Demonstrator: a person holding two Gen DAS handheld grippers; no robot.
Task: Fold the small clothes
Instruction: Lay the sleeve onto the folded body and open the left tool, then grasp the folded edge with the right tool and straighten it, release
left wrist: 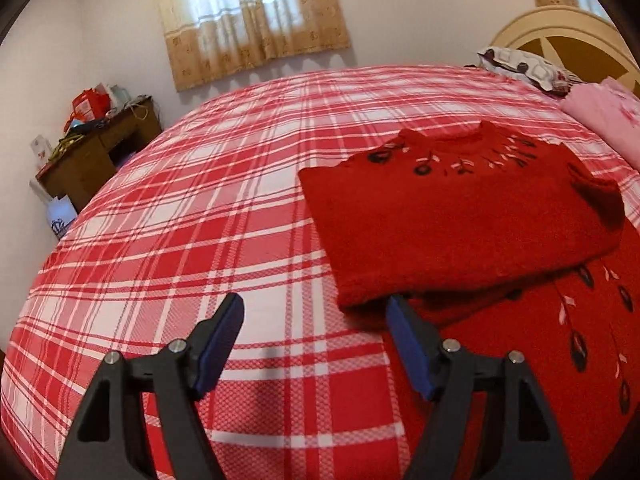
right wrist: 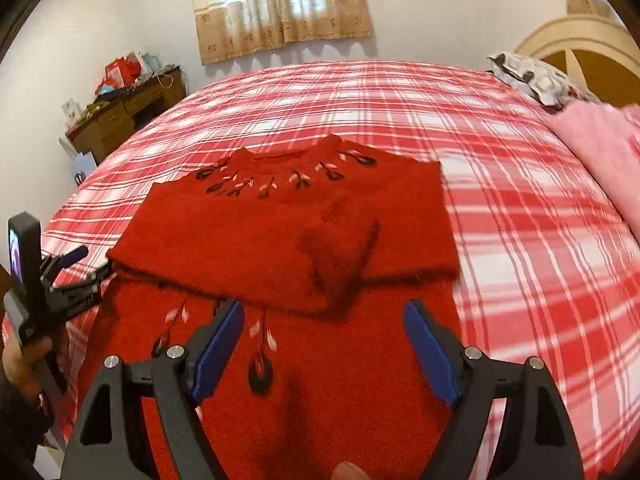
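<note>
A red knitted sweater (left wrist: 460, 220) with dark and pink embroidery lies partly folded on the red plaid bed (left wrist: 200, 208); its upper half lies doubled over the lower part. In the right wrist view the sweater (right wrist: 288, 232) fills the middle. My left gripper (left wrist: 316, 308) is open and empty, its right finger next to the fold's left corner. It also shows in the right wrist view (right wrist: 86, 262) at the sweater's left edge. My right gripper (right wrist: 324, 312) is open and empty, low over the lower half, just before the fold's edge.
A pink garment (right wrist: 600, 148) lies at the bed's right side. A patterned pillow (right wrist: 532, 76) and a cream headboard (left wrist: 568, 28) are at the far right. A cluttered wooden desk (left wrist: 96, 152) stands left of the bed, below a curtained window (left wrist: 252, 12).
</note>
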